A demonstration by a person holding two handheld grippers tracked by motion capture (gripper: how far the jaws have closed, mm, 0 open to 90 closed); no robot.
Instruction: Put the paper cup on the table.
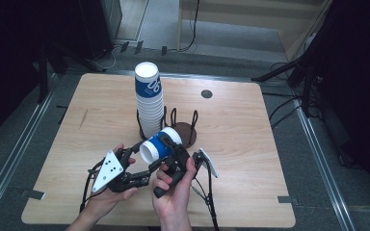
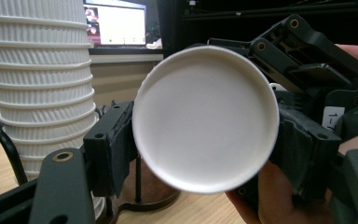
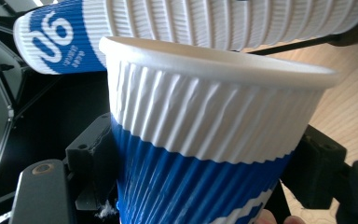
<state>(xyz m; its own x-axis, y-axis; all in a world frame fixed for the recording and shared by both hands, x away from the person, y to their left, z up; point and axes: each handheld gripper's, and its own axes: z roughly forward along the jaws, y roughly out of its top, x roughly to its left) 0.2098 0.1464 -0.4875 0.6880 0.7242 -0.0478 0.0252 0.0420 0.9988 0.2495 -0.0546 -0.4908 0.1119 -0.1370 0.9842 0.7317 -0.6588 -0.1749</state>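
High view shows both tools meeting on one paper cup (image 1: 158, 146), held sideways above the counter (image 1: 250, 159) at about six o'clock from the stack of cups (image 1: 149, 103). Left tool (image 1: 142, 168) is clamped on the cup near its white base; right tool (image 1: 176, 154) is clamped on its ribbed blue wall. By my reading the cup is either just pulled off the stack or about to go on; it sits apart from the stack, so that step remains. Wire holder (image 1: 185, 126) stands just beside the stack.
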